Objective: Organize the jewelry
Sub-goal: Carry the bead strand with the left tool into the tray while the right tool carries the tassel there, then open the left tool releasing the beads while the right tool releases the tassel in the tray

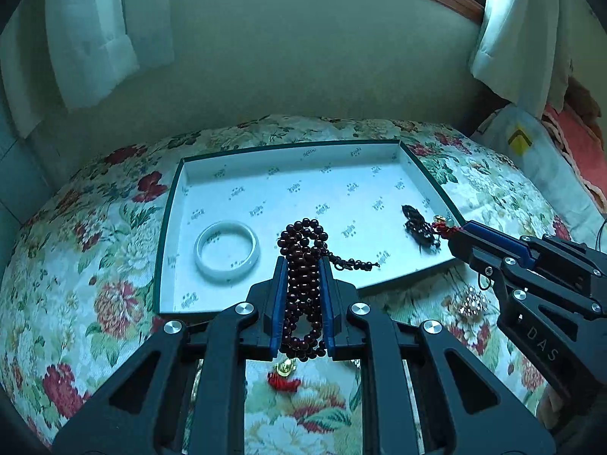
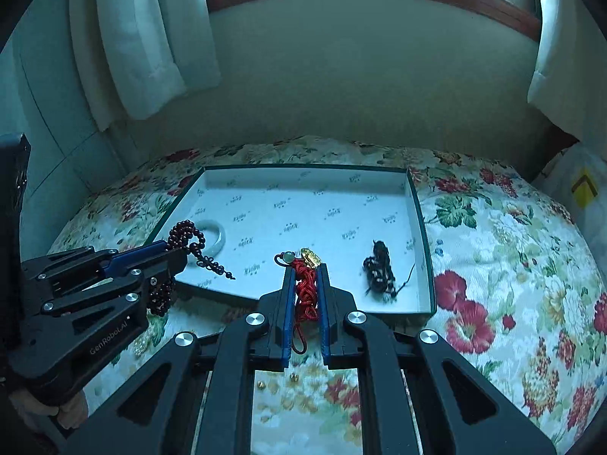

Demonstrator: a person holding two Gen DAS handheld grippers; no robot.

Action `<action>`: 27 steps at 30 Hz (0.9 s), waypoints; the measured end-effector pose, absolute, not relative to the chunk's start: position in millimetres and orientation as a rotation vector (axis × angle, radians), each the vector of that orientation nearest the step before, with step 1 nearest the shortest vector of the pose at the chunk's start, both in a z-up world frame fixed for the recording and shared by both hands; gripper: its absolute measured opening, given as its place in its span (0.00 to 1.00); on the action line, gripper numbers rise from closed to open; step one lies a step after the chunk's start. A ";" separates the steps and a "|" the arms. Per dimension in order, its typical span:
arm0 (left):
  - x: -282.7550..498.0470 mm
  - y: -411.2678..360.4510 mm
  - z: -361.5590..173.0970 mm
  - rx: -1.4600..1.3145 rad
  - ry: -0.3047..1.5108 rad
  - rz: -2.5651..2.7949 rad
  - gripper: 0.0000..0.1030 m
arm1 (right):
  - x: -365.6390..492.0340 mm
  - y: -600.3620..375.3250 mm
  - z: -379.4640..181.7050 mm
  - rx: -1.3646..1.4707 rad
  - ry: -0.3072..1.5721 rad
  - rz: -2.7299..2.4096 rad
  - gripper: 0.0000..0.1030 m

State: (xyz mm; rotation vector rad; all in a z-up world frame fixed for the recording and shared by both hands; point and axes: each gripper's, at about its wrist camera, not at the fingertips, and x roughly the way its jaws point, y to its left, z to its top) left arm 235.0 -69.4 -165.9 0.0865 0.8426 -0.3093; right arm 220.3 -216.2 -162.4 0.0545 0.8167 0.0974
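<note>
Starting at your left, the white bangle (image 1: 227, 251) lies flat in the tray's left part, near the left wall but clear of it, with bare floor behind it toward the far wall. Your left gripper (image 1: 303, 265) is clamped on the dark red bead strand (image 1: 303, 265); its fingertips sit over the near rim of the tray (image 1: 288, 151), and the strand's loop and tail hang past the tips over the tray floor, just right of the bangle. A red tassel with a gold piece (image 1: 284, 377) lies on the floral cloth (image 1: 76, 265) under that gripper.

The middle and far part of the tray floor is bare, bounded by the dark green rim.

Your right gripper (image 2: 306, 271) is closed on the red knotted cord charm (image 2: 306, 292), whose gold piece and pale bead poke out past the tips, just over the near rim. To its right, the dark beaded bundle (image 2: 379, 271) rests in the tray's near right corner, close to the right wall. Beyond that wall the floral cloth runs open to the bed's edge.
</note>
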 end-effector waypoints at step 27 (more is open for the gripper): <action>307.6 -86.6 -243.5 0.101 0.958 -0.243 0.58 | 287.9 -224.1 -244.9 0.073 0.968 0.077 0.12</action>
